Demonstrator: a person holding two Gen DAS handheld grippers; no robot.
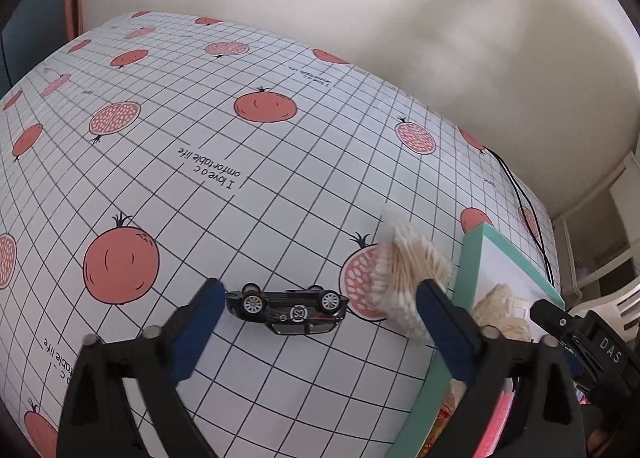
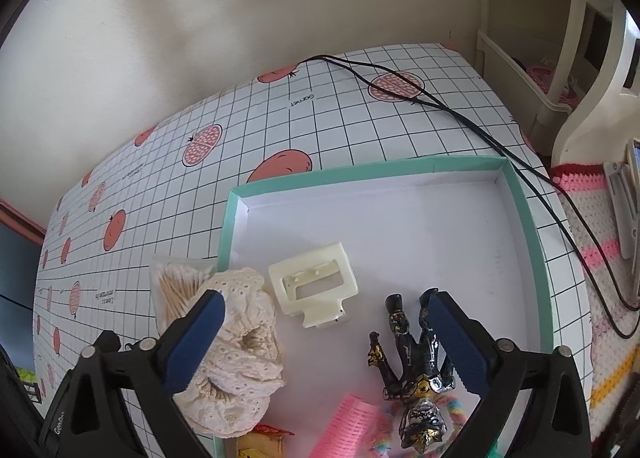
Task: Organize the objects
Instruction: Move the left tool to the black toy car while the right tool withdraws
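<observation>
In the left wrist view a black toy car (image 1: 288, 308) lies upside down on the tablecloth, just ahead of and between the fingers of my open, empty left gripper (image 1: 320, 322). A bag of cotton swabs (image 1: 404, 278) lies right of the car, beside the mint-rimmed white box (image 1: 466, 274). In the right wrist view my right gripper (image 2: 324, 330) is open and empty above the box (image 2: 524, 226). The box holds a cream scrunchie (image 2: 236, 354), a cream hair clip (image 2: 312, 286), a black-and-gold figurine (image 2: 416, 370) and a pink hair roller (image 2: 348, 430). The swab bag (image 2: 176, 286) lies outside the box's left wall.
A pomegranate-print grid tablecloth (image 1: 200, 162) covers the table, with a cream wall behind. A black cable (image 2: 460, 114) runs across the table's far right. A crocheted striped cloth (image 2: 592, 258) and a white shelf unit (image 2: 540, 78) are off the right edge.
</observation>
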